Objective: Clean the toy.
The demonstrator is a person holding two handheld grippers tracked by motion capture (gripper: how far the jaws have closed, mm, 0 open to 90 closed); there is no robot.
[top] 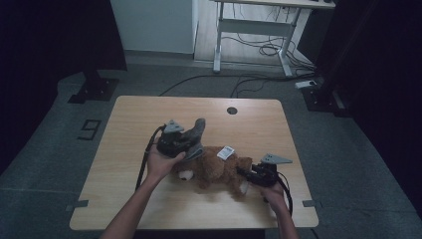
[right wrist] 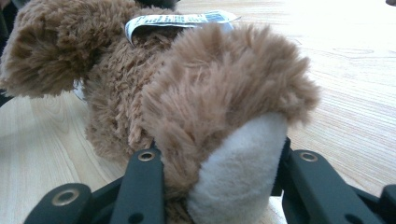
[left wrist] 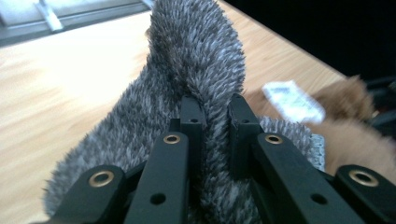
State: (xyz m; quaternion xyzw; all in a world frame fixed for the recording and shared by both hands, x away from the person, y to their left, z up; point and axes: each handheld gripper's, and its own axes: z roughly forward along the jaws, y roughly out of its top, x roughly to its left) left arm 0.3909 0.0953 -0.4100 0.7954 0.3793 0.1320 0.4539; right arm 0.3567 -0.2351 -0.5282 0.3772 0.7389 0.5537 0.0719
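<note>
Wooden table (top: 149,119): brown plush toy (top: 214,172), white tag; right tool (top: 247,175) clamps foot, left tool (top: 191,144) pinches grey sock (top: 196,130).

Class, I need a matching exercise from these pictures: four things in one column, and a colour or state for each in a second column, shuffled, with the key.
Things
1. grey fuzzy cloth
2. teddy bear
3. label
4. table

States
A. white, lying on the brown fur
B. light wood, with a round dark hole near its far edge
C. pinched in the left gripper
D. foot held in the right gripper

Pairs: 1-C, 2-D, 3-A, 4-B
</note>
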